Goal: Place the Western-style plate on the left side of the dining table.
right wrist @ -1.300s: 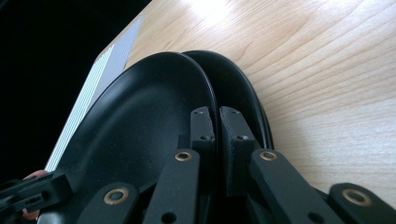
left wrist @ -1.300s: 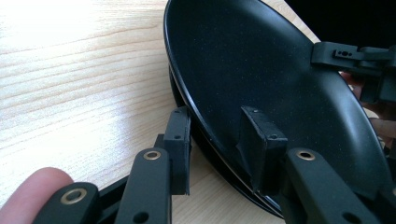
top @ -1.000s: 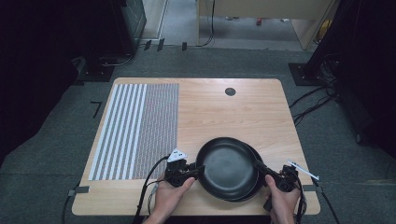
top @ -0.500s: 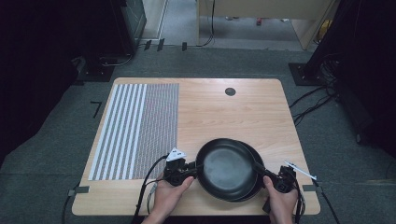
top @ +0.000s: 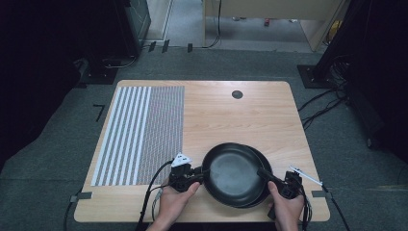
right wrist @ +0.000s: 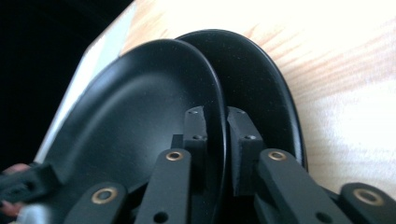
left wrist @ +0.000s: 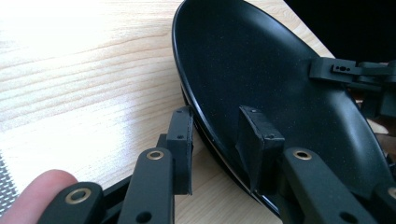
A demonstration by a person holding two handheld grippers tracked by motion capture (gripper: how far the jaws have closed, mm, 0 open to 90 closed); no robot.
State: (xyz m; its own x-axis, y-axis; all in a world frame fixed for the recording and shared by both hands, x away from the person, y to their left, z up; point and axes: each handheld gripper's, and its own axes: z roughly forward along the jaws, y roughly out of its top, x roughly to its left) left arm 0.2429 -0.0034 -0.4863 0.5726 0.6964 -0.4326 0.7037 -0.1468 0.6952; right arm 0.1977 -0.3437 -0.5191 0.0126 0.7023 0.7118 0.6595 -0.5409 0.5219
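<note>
Jaws of the left gripper [top: 196,174] pinch the left rim of the round black top plate [top: 232,172] in the high view, low in the frame. On the other side, the right gripper [top: 269,175] has its jaws around the right rim of the same plate. This plate lies tilted on a second round black plate [top: 265,166], which peeks out at the right. Both sit on the light wooden counter [top: 231,115], lower right of the middle. A striped grey and white mat [top: 142,134] covers the counter's left part.

Next, the left gripper view: the left gripper [left wrist: 215,140] has one jaw under the top plate [left wrist: 261,70] and one inside it, nearly closed on the rim.

Last, the right gripper view: the right gripper [right wrist: 218,128] holds the top plate's [right wrist: 140,116] thin rim between two jaws that have just been opening a little. The second plate [right wrist: 261,93] lies behind it.
</note>
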